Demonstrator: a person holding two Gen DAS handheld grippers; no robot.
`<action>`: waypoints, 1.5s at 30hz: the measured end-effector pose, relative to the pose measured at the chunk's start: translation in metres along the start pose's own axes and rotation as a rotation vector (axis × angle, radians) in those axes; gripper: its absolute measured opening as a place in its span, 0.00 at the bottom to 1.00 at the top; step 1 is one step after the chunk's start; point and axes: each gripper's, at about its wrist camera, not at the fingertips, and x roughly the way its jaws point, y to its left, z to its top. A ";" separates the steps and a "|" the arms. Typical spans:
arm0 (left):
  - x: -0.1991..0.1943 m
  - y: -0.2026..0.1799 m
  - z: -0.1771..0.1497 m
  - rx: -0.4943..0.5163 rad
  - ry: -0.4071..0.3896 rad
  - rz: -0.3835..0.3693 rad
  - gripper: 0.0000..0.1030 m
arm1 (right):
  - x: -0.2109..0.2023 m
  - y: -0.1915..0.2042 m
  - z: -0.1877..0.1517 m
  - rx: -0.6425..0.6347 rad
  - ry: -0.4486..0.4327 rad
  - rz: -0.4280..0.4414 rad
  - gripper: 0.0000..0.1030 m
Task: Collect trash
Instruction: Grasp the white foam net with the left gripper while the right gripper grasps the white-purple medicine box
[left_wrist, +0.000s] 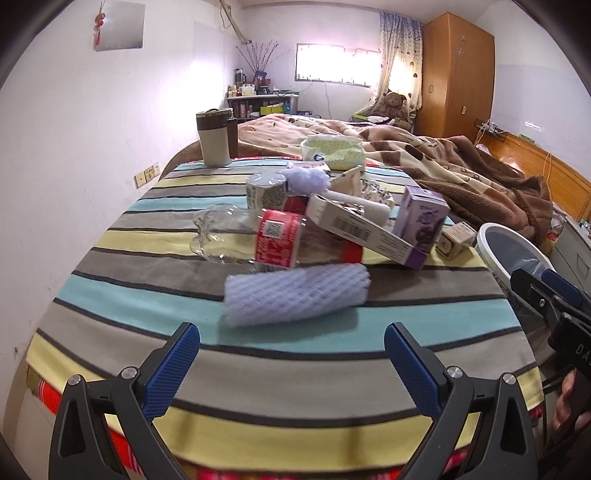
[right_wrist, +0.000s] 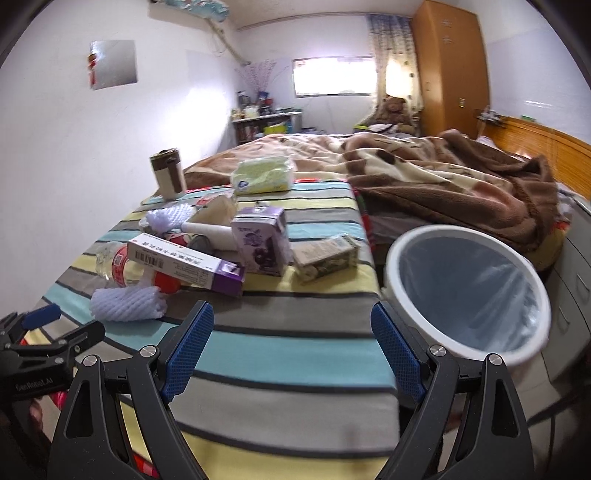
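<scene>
Both grippers, left gripper (left_wrist: 291, 354) and right gripper (right_wrist: 291, 332), gape empty; netted foam sleeve (left_wrist: 295, 293) lies near

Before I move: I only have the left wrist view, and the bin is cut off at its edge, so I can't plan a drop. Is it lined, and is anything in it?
Observer: The white bin has a clear liner, and I see no trash inside.
Operator: Where does it stand?
Observer: Beside the right edge of the striped cover, just right of the open right gripper.
Operator: And the small box past the purple carton?
Observer: That crushed carton lies on its side beside the purple carton. It is the piece nearest the bin.
</scene>
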 end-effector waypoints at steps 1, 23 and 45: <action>0.002 0.002 0.002 0.007 0.000 -0.003 0.99 | 0.003 0.002 0.002 -0.012 0.001 0.012 0.86; 0.073 0.013 0.016 0.246 0.137 -0.077 0.88 | 0.064 0.042 0.020 -0.204 0.164 0.180 0.86; 0.069 0.031 0.016 0.104 0.171 -0.240 0.33 | 0.095 0.065 0.032 -0.375 0.206 0.198 0.69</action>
